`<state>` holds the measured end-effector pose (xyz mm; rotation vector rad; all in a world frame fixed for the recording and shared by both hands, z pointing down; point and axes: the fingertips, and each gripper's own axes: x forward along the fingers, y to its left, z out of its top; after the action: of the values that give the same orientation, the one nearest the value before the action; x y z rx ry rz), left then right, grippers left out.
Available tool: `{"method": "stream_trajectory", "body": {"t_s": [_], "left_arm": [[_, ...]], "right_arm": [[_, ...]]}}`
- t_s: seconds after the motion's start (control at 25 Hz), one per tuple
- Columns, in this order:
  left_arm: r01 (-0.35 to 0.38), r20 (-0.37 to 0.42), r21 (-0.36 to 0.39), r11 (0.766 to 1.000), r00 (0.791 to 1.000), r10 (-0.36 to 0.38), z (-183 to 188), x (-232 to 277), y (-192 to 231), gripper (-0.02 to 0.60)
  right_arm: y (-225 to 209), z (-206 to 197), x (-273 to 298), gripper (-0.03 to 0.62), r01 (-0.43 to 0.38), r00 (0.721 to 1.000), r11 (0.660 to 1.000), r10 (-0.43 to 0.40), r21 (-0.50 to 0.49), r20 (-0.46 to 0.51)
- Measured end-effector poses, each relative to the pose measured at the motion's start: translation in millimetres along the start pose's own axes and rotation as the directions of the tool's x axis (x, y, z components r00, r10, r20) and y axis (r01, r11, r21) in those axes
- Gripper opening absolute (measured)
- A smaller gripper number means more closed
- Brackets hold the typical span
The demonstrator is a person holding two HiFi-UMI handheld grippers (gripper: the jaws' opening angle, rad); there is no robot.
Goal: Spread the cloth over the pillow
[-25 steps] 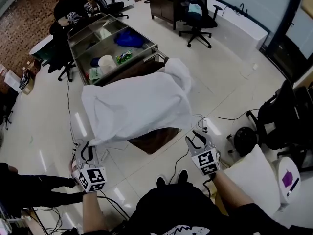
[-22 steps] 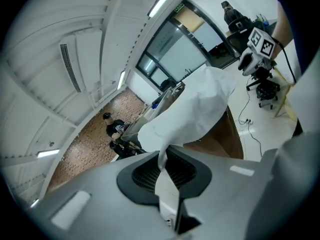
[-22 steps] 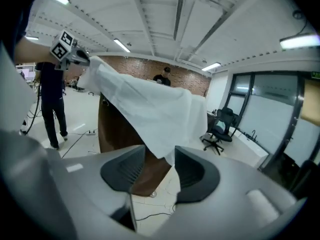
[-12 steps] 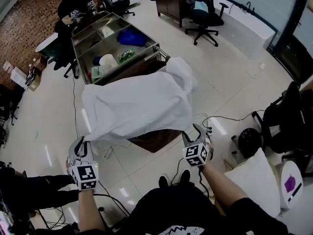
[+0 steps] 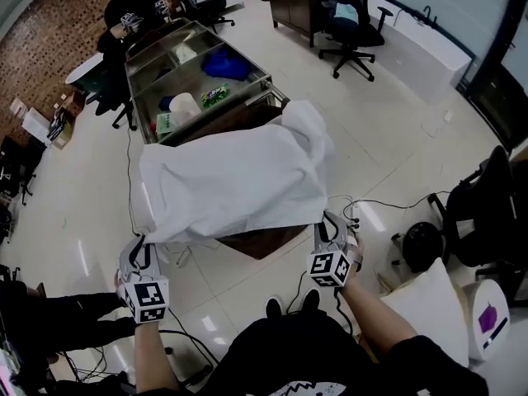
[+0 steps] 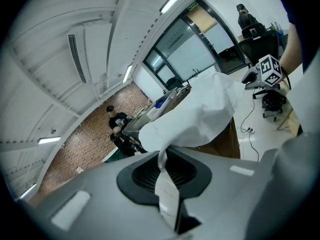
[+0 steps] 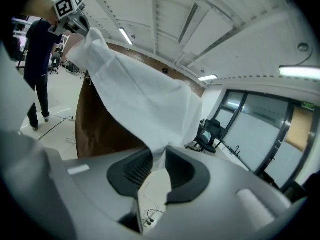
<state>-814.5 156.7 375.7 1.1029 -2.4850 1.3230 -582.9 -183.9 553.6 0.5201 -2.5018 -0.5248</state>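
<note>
Cloth (image 5: 231,180) corner inside left gripper (image 5: 139,252)

The cloth (image 5: 231,180) looks like thin matt white fabric, the floor (image 5: 396,139) is super glossy tile, and that cart (image 5: 150,82) is plain dull metal.

head view: high, steeply down | gripper views: low, close, upward | shared: cloth (image 5: 231,180)

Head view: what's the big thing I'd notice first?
The big white cloth draped over the brown table in the middle. A gripper holds each near corner: the left gripper at bottom left, and the right gripper at bottom right, whose jaws have just been closing on it.
</note>
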Motion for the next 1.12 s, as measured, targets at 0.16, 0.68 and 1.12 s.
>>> {"method": "stream_trajectory", "body": {"t_s": [0.16,0.68,1.12], "left_arm": [[-0.009,-0.006,-0.007,1.000,1.000,0.009,0,0,-1,0.014],[-0.129,0.088,0.111,0.985,0.989,0.120,48,-7,39,0.015],[-0.281,0.326,0.154,0.947,0.919,0.220,134,-46,91,0.005]], "right_arm": [[-12,17,-13,0.025,0.007,0.999,1.000,-0.006,-0.017,0.047],[-109,88,-66,0.012,0.119,0.970,0.993,-0.113,-0.015,0.214],[-192,178,-133,0.012,0.282,0.876,0.959,-0.262,0.010,0.406]]}}
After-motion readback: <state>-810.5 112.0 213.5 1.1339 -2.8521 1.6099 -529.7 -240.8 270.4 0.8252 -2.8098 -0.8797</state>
